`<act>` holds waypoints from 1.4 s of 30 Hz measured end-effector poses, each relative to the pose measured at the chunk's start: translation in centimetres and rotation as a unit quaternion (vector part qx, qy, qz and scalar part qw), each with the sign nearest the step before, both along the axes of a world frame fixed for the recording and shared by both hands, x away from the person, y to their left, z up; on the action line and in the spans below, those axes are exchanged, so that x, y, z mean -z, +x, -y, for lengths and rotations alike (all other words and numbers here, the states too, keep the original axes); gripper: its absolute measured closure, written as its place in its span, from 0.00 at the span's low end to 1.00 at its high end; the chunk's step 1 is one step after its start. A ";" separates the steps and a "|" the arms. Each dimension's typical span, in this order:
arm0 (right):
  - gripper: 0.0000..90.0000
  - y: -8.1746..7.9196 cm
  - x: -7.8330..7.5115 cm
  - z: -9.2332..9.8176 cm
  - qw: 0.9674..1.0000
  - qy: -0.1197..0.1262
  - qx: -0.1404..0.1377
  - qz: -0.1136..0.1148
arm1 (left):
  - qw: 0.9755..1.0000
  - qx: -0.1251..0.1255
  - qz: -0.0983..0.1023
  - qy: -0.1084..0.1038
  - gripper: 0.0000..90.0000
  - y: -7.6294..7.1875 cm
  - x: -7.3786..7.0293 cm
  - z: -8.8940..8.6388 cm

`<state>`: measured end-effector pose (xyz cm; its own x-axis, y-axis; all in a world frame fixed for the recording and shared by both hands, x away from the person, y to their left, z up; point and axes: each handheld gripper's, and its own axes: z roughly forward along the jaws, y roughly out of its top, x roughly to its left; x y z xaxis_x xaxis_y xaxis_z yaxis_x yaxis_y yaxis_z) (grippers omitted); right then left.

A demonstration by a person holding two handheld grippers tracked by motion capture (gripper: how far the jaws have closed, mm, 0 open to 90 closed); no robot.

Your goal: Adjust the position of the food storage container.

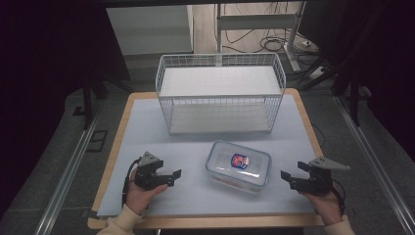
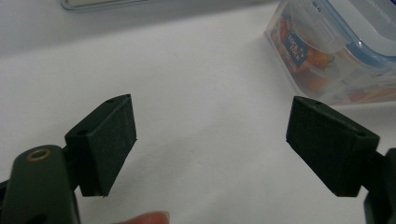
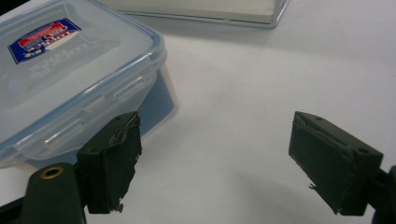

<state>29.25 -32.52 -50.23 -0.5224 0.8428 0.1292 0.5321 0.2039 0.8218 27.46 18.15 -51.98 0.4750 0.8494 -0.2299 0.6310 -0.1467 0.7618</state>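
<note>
Overall, the table (image 1: 147,122) carries a white wire basket (image 1: 220,93) at its far side. Nearer the person, a clear lidded food container (image 1: 238,165) with a blue seal sits flat on the table surface, between the two grippers and apart from both. The left gripper (image 1: 176,175) rests in a hand at the left, jaws spread wide, nothing between them. The right gripper (image 1: 286,177) likewise stands with jaws wide apart and empty, just beside the container's corner.
</note>
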 end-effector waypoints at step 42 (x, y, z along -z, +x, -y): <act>0.99 0.9 0.1 -4.6 0.992 -0.048 -0.079 -0.090 | 1.000 -0.002 -0.019 -0.001 0.17 -0.3 0.7 -0.7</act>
